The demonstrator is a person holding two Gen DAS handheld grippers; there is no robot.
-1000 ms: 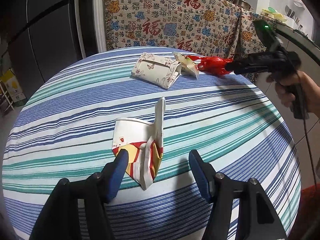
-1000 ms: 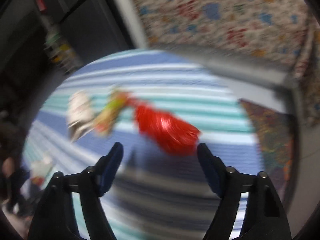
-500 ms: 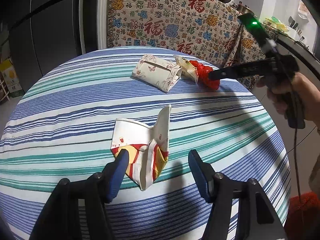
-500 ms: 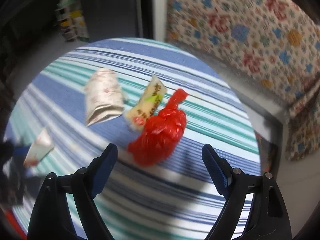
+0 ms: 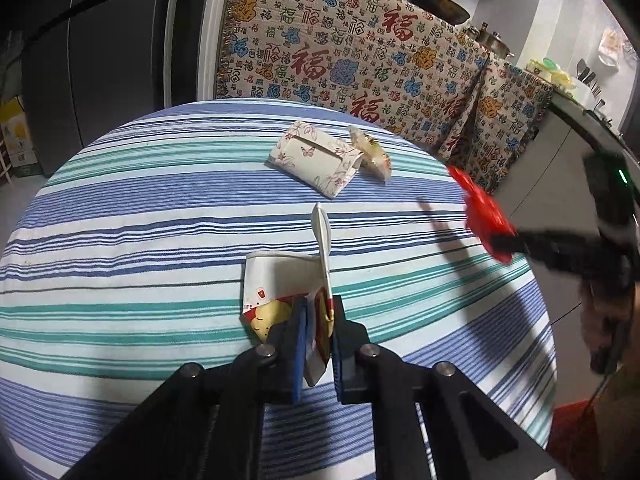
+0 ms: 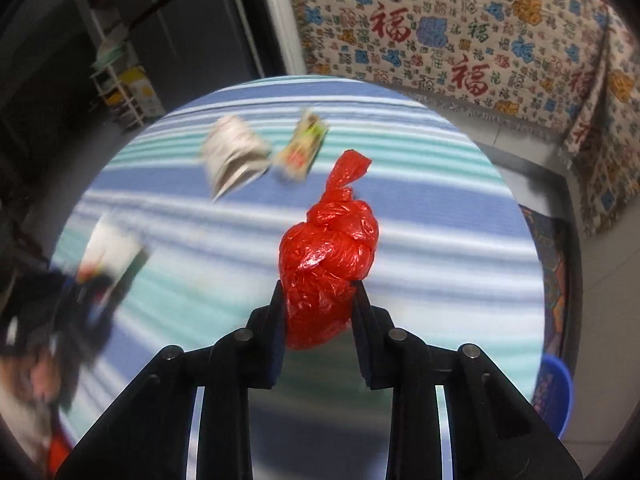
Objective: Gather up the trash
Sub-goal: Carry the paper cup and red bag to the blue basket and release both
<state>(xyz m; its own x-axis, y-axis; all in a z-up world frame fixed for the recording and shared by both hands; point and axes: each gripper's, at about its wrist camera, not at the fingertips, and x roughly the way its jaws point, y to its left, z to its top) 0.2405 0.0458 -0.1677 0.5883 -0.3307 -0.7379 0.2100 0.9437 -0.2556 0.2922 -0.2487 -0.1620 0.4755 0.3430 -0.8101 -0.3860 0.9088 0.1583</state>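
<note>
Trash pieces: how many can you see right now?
4. Crushed cup in the left hand-held gripper; red bag in the right hand-held gripper; tissue pack and wrapper side by side on the far tablecloth. Others may be out of view.

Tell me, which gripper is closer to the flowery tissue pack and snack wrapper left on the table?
Neither is free: the left gripper pinches the crushed paper cup, and the right gripper holds the red plastic bag. Once emptied, the left looks better placed, facing the tissue pack and snack wrapper.
</note>
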